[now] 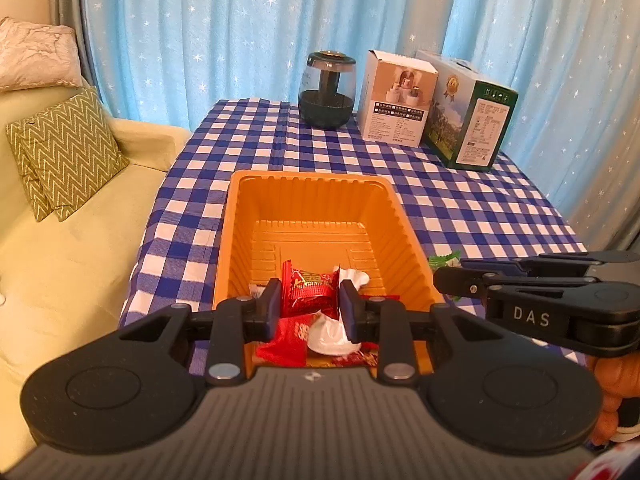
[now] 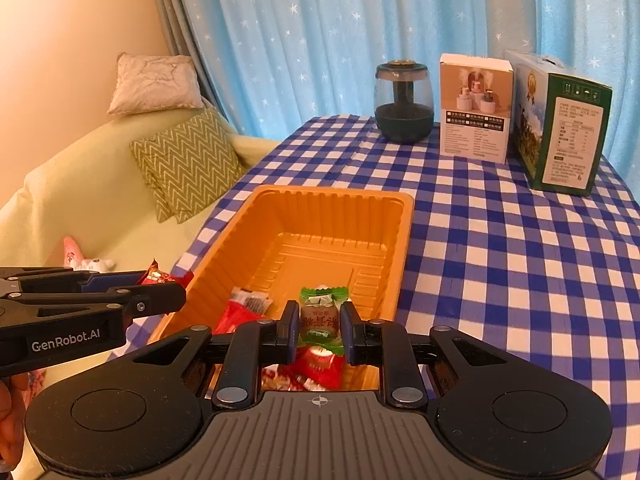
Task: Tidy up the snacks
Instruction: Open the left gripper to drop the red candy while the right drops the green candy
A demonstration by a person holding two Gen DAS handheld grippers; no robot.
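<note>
Checked table (image 2: 500, 280): orange tray (image 2: 406, 216), boxes (image 2: 474, 104)

A home living room. A pale green sofa (image 2: 100, 184) carries a zigzag-patterned cushion (image 2: 188, 164) and a cream pillow (image 2: 154, 84), and a small pink plush toy (image 2: 82, 258) lies on its seat. Beside the sofa, a table under a blue-and-white checked tablecloth (image 2: 520, 260) stands before light blue star-print curtains (image 2: 320, 32), with a small humidifier (image 2: 404, 102) and two retail boxes (image 2: 474, 106) at its far edge.

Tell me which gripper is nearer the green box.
Right. The right gripper is on the side of the orange tray toward the green box; the left gripper is farther left.
</note>
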